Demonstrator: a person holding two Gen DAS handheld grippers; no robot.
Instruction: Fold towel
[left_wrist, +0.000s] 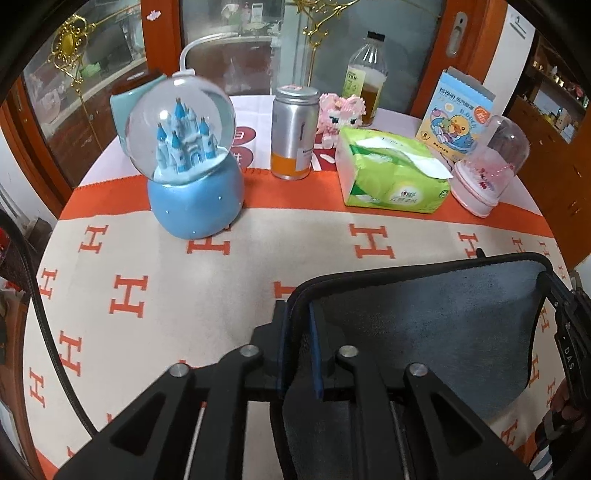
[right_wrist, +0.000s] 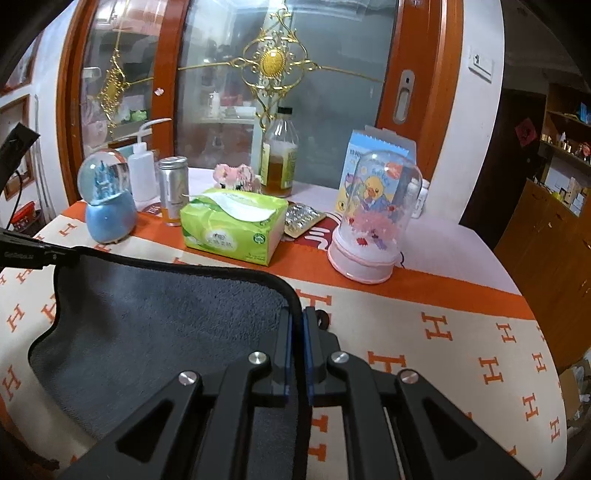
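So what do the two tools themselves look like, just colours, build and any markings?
Both match: the left tool and the right tool have matte black angular linkage arms with silver round pivot bolts, and slim black fingers faced with blue pads. In the left wrist view, the right tool's side shows white lettering, "DAS". A black cable runs along the left edge.

A dark grey towel (right_wrist: 155, 325) with black edging lies over a cream tablecloth (left_wrist: 229, 266) patterned with orange H letters, beside a green tissue pack (left_wrist: 391, 177) and blue snow globe (left_wrist: 184, 155).
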